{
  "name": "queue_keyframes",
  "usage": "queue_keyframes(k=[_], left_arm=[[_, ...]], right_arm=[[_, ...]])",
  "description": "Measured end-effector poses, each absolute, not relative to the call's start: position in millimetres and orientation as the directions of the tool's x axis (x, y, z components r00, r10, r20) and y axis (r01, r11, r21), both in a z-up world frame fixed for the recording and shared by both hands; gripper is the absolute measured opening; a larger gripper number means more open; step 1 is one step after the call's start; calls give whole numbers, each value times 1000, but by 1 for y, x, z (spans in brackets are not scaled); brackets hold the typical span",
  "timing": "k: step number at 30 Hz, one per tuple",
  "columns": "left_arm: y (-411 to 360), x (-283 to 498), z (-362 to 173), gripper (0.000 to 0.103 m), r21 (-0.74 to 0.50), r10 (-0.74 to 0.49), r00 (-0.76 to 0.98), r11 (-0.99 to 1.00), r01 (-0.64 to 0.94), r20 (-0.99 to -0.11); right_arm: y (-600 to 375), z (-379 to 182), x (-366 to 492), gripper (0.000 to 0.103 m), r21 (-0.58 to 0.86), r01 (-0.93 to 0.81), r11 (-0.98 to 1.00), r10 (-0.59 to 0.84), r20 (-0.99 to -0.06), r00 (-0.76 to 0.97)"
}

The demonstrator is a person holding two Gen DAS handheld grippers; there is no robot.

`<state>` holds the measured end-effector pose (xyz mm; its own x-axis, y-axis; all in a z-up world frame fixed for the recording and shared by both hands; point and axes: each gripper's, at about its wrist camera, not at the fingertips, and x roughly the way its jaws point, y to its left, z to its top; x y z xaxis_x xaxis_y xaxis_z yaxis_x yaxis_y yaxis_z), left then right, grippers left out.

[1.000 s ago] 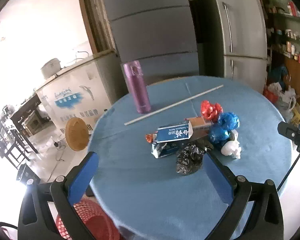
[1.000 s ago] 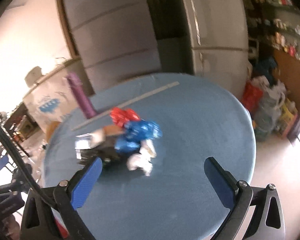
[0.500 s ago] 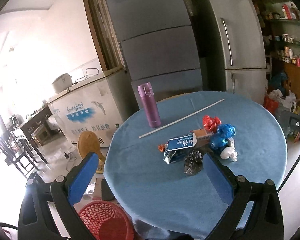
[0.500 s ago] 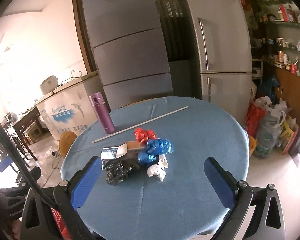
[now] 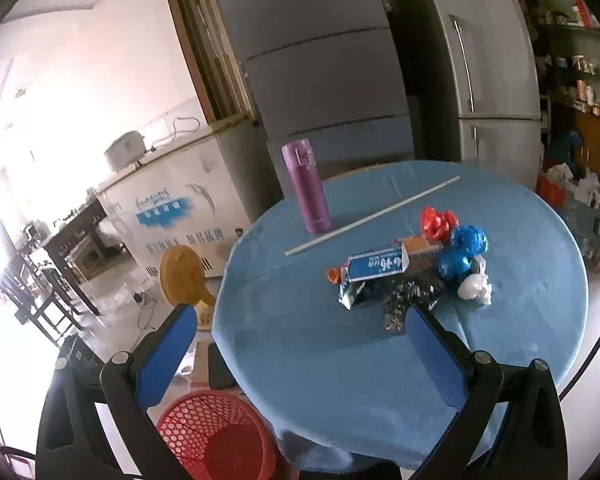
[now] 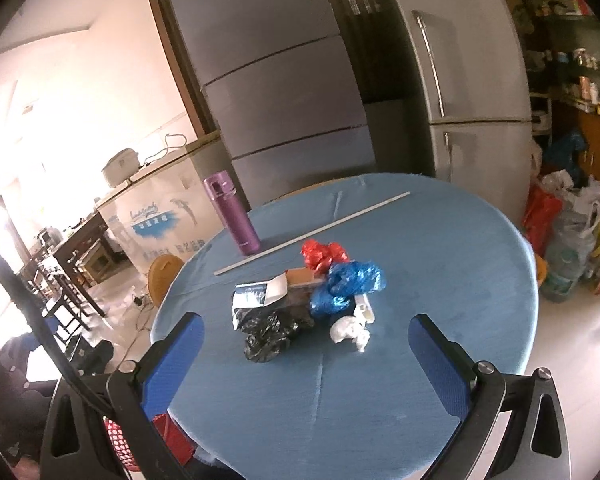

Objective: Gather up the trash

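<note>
A heap of trash lies mid-table on the round blue table [image 5: 320, 360] [image 6: 440, 260]: a blue-and-white carton [image 5: 376, 267] [image 6: 258, 294], a crumpled black bag [image 5: 410, 300] [image 6: 274, 332], a blue plastic bag [image 5: 462, 252] [image 6: 350, 286], a red bag [image 5: 438, 220] [image 6: 324, 254] and a white paper wad [image 5: 475, 288] [image 6: 350, 331]. A red mesh basket [image 5: 216, 436] [image 6: 118, 438] stands on the floor under the table's near left edge. My left gripper [image 5: 302, 354] and right gripper [image 6: 306, 354] are both open, empty and short of the heap.
A purple flask [image 5: 306, 186] [image 6: 232, 214] stands upright at the far left of the table, with a long white rod [image 5: 372, 216] [image 6: 312, 234] lying beside it. Fridges [image 5: 324, 64] and a chest freezer [image 5: 176, 208] rise behind. Bags [image 6: 568, 224] crowd the floor at right.
Both grippers pulled back and up from the table a second ago, then came slightly closer again. The trash has not moved. Both stay open.
</note>
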<state>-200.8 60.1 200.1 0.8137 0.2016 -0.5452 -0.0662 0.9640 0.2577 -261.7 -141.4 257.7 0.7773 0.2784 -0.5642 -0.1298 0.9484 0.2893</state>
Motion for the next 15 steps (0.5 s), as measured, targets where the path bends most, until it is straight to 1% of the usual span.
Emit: queue_keyframes(k=[8, 15], left_arm=[[55, -181, 177, 103, 262, 180, 768, 965, -16, -615], [45, -161, 157, 103, 274, 173, 727, 961, 21, -665]], right_arm=[[-138, 238, -242, 103, 278, -100, 955, 258, -619, 741], [-144, 211, -217, 103, 301, -70, 951, 263, -670, 694]])
